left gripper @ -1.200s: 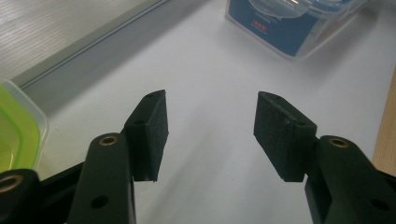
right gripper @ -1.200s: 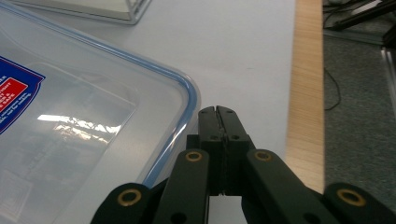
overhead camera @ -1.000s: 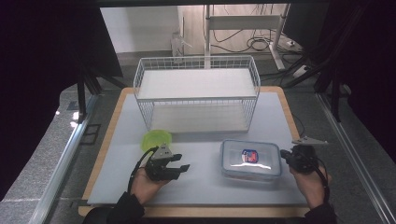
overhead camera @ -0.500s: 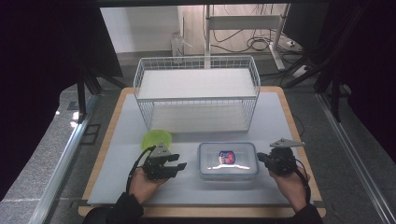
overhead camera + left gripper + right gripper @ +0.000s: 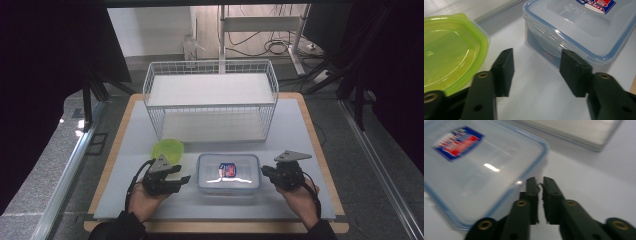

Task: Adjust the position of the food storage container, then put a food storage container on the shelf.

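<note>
- Where the table [image 5: 300,130] is seen from above, a clear box [image 5: 228,173] (blue-rimmed lid, label on top) lies between the two grippers, before a wire basket [image 5: 210,100].
- Left gripper [image 5: 536,68]: jaws spread, just opened further, nothing between them; green lid [image 5: 449,50] beside.
- Right gripper [image 5: 540,192]: jaws nearly together, a slit just opened, nothing pinched; set at the box's edge.

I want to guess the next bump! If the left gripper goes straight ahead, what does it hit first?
Probably the clear box: the left gripper points at its near corner, past the green bowl. Depth is hard to judge.
</note>
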Demonstrator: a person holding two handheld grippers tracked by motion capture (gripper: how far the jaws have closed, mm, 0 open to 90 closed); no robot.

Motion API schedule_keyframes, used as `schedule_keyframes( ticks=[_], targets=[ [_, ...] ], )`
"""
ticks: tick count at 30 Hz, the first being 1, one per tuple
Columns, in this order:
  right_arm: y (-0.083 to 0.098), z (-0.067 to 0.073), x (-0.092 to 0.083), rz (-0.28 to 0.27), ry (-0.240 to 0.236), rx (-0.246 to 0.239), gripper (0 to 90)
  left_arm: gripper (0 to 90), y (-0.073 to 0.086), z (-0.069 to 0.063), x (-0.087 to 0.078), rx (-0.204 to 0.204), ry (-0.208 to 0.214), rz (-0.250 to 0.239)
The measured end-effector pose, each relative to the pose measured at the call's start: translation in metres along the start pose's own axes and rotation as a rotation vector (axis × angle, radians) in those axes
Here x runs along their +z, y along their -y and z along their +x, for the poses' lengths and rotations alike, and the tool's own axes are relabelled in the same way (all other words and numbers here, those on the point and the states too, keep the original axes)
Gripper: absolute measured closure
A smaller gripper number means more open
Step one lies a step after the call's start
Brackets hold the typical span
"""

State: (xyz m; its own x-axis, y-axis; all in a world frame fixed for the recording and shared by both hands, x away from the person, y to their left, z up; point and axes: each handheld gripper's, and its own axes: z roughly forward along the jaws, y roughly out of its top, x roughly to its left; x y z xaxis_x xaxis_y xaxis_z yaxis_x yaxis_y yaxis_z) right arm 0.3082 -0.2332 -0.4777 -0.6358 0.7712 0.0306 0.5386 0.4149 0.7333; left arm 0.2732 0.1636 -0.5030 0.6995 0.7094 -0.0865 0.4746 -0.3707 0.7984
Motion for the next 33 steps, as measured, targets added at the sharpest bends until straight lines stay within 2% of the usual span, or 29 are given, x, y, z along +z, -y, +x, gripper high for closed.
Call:
schedule_keyframes(
  ticks=[2,5,12,15,18,19,23,30,33],
  targets=[
    [0.002,-0.003,-0.002,-0.009,0.047,-0.026,71.0,37.5,0.002,0.000,-0.002,0.016,-0.004,-0.006],
    [0.005,-0.010,-0.005,-0.024,0.072,-0.015,54.4,28.7,0.004,0.001,-0.002,0.012,0.008,0.003],
    [0.007,-0.020,-0.009,-0.073,0.058,0.006,28.8,16.4,0.003,-0.001,0.004,0.023,0.027,0.021],
    [0.007,-0.023,-0.011,-0.095,0.039,0.021,23.4,13.6,0.002,-0.002,0.003,0.026,0.028,0.010],
    [0.006,-0.024,-0.013,-0.108,0.032,0.032,19.0,11.6,0.001,-0.001,0.004,0.017,0.057,-0.005],
    [0.005,-0.023,-0.013,-0.111,0.028,0.030,17.4,10.4,0.001,-0.001,0.004,0.025,0.069,-0.007],
    [0.003,-0.020,-0.014,-0.110,0.007,0.005,13.7,7.3,-0.002,-0.004,0.007,0.056,0.097,-0.006],
    [-0.003,-0.010,-0.015,-0.108,-0.054,-0.043,9.0,6.1,-0.013,-0.009,0.013,0.056,0.118,0.022],
    [-0.006,-0.005,-0.014,-0.110,-0.077,-0.057,7.7,4.8,-0.017,-0.007,0.019,0.042,0.144,0.035]
  ],
)
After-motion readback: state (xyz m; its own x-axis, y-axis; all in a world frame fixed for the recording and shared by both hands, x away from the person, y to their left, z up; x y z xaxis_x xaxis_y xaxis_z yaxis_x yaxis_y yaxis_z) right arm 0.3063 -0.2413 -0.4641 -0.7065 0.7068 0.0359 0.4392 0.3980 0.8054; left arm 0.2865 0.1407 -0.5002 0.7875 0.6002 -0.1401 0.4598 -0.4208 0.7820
